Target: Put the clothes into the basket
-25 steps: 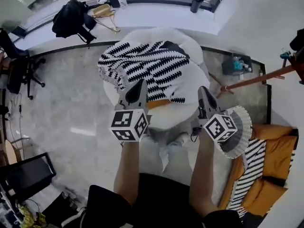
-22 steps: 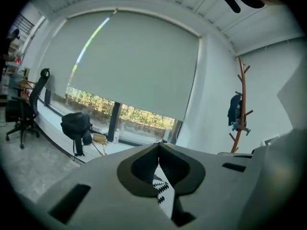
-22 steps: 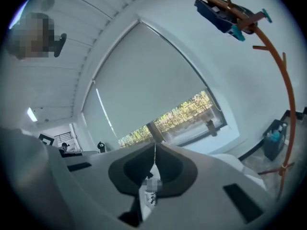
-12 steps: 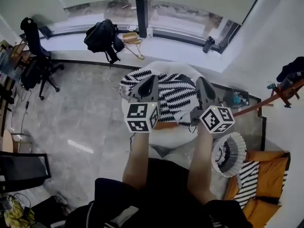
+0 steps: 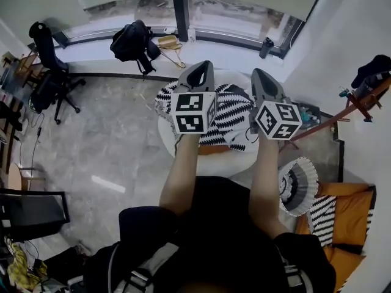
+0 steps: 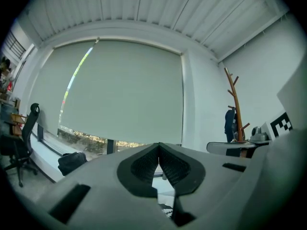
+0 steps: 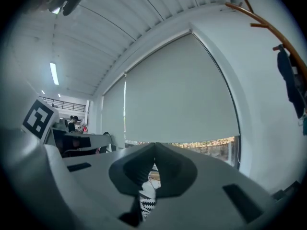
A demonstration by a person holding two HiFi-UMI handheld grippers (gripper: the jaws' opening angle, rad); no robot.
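The left gripper (image 6: 158, 150) and the right gripper (image 7: 154, 150) both have their jaws pressed together, each pinching an edge of the soft black-and-white leaf-print garment (image 5: 232, 118). It hangs crumpled between them above the round white table (image 5: 211, 162), its dark feathery marks in rows. The white pleated basket (image 5: 310, 188) stands on the floor to the right of the table.
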